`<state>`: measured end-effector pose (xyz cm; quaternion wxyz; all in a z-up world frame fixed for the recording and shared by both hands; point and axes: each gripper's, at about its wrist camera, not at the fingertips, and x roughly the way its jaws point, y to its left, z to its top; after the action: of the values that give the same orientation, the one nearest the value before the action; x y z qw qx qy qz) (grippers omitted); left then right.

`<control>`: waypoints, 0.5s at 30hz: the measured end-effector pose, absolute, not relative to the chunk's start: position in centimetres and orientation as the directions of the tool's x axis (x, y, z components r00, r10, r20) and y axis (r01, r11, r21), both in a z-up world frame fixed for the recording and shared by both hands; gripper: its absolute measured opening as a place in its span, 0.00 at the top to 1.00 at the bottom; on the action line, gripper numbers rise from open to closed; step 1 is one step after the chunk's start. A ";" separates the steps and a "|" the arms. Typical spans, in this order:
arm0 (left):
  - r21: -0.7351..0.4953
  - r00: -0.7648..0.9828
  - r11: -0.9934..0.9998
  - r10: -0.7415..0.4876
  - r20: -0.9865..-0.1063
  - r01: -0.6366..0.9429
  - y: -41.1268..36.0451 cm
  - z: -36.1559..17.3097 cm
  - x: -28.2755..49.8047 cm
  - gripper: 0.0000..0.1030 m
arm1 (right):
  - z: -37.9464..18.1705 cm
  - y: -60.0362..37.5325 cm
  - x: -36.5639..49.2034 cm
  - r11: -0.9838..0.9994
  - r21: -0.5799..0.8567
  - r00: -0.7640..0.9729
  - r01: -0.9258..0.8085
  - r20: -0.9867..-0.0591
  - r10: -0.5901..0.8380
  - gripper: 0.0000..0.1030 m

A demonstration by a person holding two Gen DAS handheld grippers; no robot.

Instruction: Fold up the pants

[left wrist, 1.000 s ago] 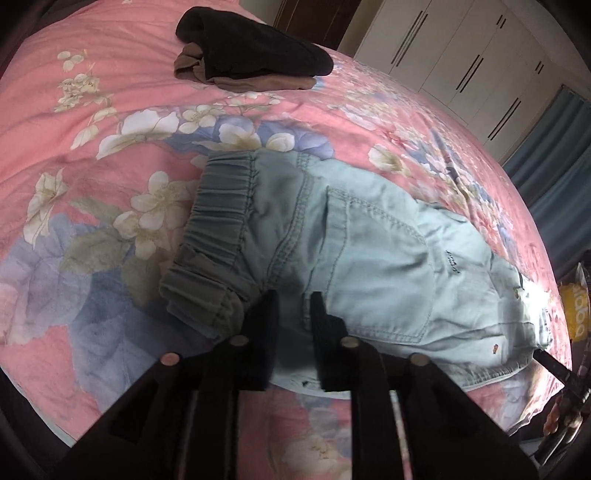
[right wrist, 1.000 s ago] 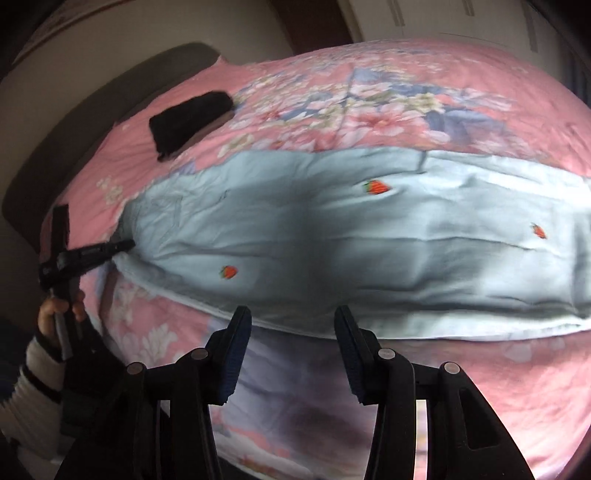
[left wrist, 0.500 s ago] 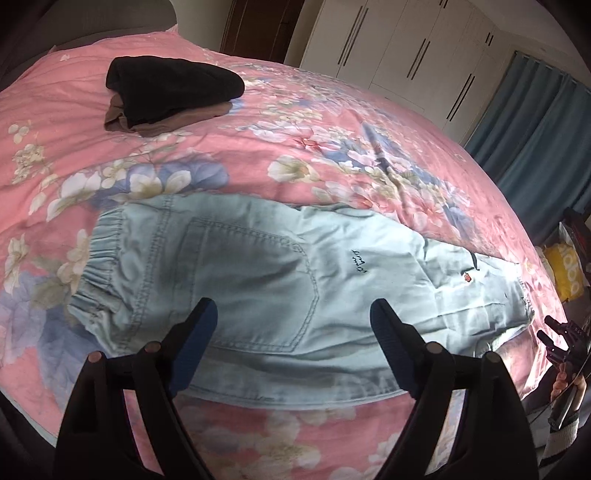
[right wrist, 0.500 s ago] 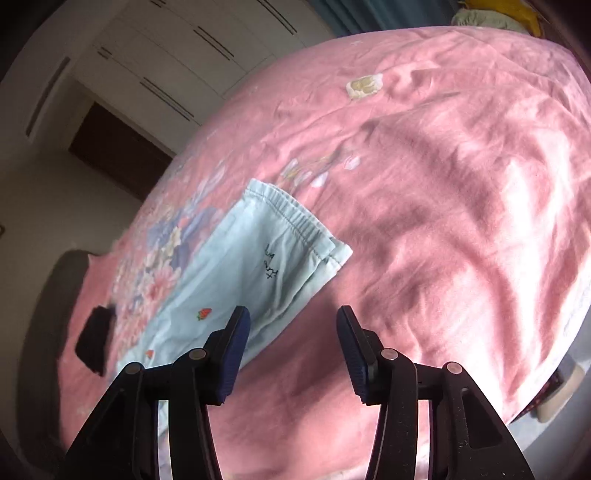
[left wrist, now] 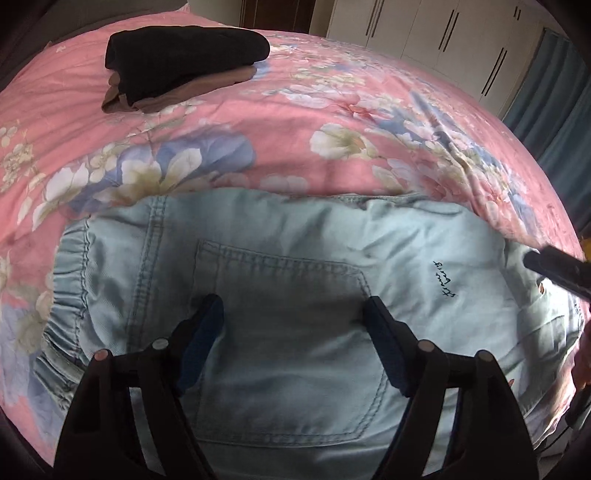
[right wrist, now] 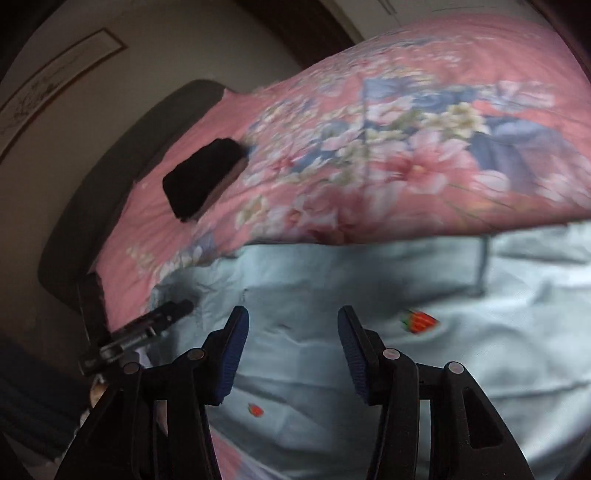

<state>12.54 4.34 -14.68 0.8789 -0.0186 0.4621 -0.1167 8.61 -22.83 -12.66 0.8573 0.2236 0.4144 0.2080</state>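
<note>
Light blue denim pants (left wrist: 280,280) lie flat on the pink floral bedspread (left wrist: 258,122), elastic waistband at the left, back pocket facing up. My left gripper (left wrist: 293,314) is open and empty, hovering over the back pocket. My right gripper (right wrist: 291,325) is open and empty over the leg part of the pants (right wrist: 461,354), which carries small strawberry patches (right wrist: 419,320). The right gripper's tip shows at the right edge of the left wrist view (left wrist: 554,269); the left gripper shows at the left of the right wrist view (right wrist: 147,328).
A folded stack of black and brown clothes (left wrist: 181,62) lies at the head end of the bed, also in the right wrist view (right wrist: 203,181). White wardrobes (left wrist: 443,33) and blue curtains (left wrist: 554,92) stand beyond the bed. A dark headboard (right wrist: 122,177) borders it.
The left gripper went from shut at the waistband to wide open, then moved closer over the back pocket. The right gripper swung from the hem end back over the leg.
</note>
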 end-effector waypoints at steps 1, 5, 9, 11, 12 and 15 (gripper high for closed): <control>-0.134 0.554 0.971 -0.224 -0.802 0.198 4.4 -14.6 12.3 0.24 | -12.5 -20.9 10.4 0.830 0.521 0.554 -0.199 -0.639 0.534 0.51; -0.139 0.558 0.967 -0.237 -0.795 0.213 4.5 -14.7 12.2 0.23 | -12.2 -15.3 15.1 0.884 0.363 0.526 -0.296 -0.710 0.468 0.51; -0.137 0.554 0.964 -0.245 -0.795 0.229 4.4 -14.6 12.2 0.22 | -13.5 -13.0 18.3 0.898 0.282 0.446 -0.337 -0.792 0.416 0.51; -0.141 0.555 0.963 -0.250 -0.793 0.232 4.3 -14.7 12.2 0.20 | -14.6 -13.2 19.0 0.894 0.312 0.370 -0.321 -0.828 0.422 0.55; -0.138 0.557 0.963 -0.249 -0.792 0.233 4.2 -14.7 12.2 0.19 | -14.9 -13.2 18.9 0.891 0.319 0.350 -0.325 -0.834 0.426 0.63; -0.126 0.565 0.963 -0.243 -0.789 0.238 3.9 -14.9 12.2 0.15 | -15.1 -13.0 18.1 0.898 0.283 0.375 -0.337 -0.835 0.403 0.79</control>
<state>12.17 3.90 -14.87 0.8846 -0.0026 0.4461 -0.1358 18.07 -13.05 -15.06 0.8285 0.0325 0.5124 0.2234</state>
